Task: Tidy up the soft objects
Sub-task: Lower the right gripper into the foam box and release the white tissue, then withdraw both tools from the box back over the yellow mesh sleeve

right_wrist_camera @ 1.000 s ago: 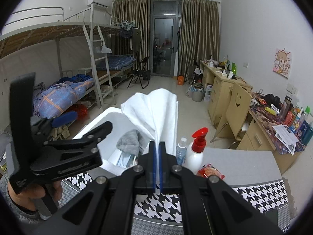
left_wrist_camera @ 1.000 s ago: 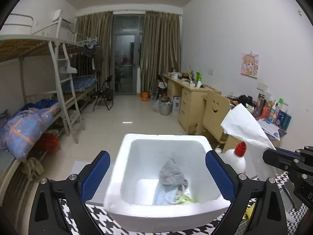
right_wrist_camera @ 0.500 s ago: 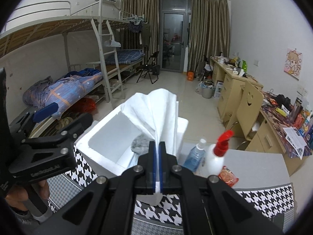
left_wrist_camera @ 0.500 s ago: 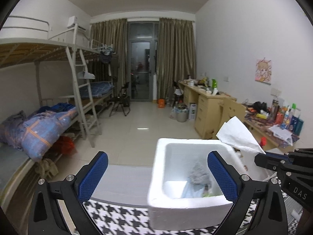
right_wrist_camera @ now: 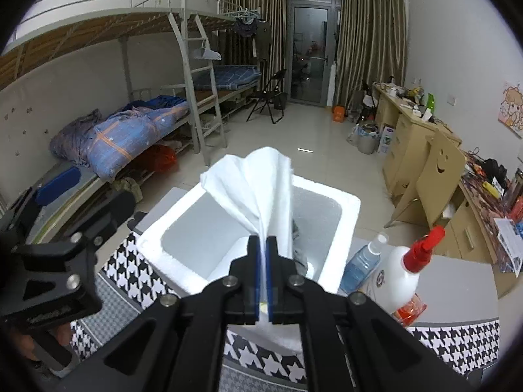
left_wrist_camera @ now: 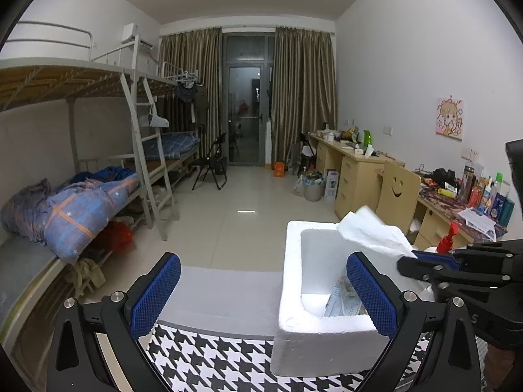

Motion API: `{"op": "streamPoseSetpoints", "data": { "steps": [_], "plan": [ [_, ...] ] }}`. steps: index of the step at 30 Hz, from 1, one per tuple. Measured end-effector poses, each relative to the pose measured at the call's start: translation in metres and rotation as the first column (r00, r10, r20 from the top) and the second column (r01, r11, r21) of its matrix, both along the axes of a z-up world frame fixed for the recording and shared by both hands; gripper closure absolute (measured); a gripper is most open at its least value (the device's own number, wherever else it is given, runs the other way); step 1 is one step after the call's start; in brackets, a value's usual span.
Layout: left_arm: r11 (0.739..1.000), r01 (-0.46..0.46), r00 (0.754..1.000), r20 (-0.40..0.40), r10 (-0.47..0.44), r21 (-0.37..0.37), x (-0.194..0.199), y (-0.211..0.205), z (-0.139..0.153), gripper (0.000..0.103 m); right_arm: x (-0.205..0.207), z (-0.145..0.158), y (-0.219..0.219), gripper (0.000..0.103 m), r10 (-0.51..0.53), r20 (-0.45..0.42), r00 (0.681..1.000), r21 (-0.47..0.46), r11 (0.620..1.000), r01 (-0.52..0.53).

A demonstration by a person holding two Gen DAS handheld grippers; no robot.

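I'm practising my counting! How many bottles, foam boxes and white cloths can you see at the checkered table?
bottles: 2, the blue bottle and the white spray bottle
foam box: 1
white cloth: 1
total: 4

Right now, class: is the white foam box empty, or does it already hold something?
Not empty. The foam box already holds a grey cloth and pale blue items at its bottom.
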State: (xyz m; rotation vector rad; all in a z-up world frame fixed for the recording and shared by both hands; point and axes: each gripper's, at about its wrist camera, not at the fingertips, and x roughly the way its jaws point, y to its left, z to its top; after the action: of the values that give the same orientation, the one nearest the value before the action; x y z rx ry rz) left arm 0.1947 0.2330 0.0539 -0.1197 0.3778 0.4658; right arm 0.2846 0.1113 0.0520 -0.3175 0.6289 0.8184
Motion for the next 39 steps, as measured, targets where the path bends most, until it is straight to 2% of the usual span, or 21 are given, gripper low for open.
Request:
{"op": "streamPoseSetpoints", "data": {
  "steps": [1,3,5,16,24,39],
  "plan": [
    [1.000,0.002,1.000,0.000,-0.002,-0.001,0.000,0.000,0.000,0.001,0.001,-0.001,0.001,0.082,-0.001,-0.004,1.000,-0.007,1.000,0.001],
    [1.000,-0.002,1.000,0.001,0.002,0.000,-0.001,0.000,-0.001,0.001,0.001,-0.003,0.001,0.052,0.007,-0.012,1.000,-0.009,1.000,-0.007],
    [1.000,-0.003,1.000,-0.003,0.003,0.005,0.000,-0.001,0.000,0.001,-0.003,-0.003,-0.001,0.045,0.011,-0.002,1.000,-0.001,1.000,-0.011],
    [1.000,0.023,1.000,0.002,-0.023,-0.004,-0.003,-0.013,0.005,0.001,-0.013,0.010,-0.019,0.043,0.006,0.032,0.999,0.022,1.000,-0.006],
    [1.000,0.023,0.999,0.023,-0.023,0.008,-0.016,-0.023,0.016,0.001,-0.028,0.020,-0.041,0.021,-0.032,0.092,0.995,0.055,0.998,0.027],
    [0.998,0.059,0.997,0.044,-0.060,0.028,-0.041,-0.060,0.027,0.001,-0.053,0.034,-0.084,0.019,-0.083,0.116,0.990,0.126,0.990,0.068]
  ]
}}
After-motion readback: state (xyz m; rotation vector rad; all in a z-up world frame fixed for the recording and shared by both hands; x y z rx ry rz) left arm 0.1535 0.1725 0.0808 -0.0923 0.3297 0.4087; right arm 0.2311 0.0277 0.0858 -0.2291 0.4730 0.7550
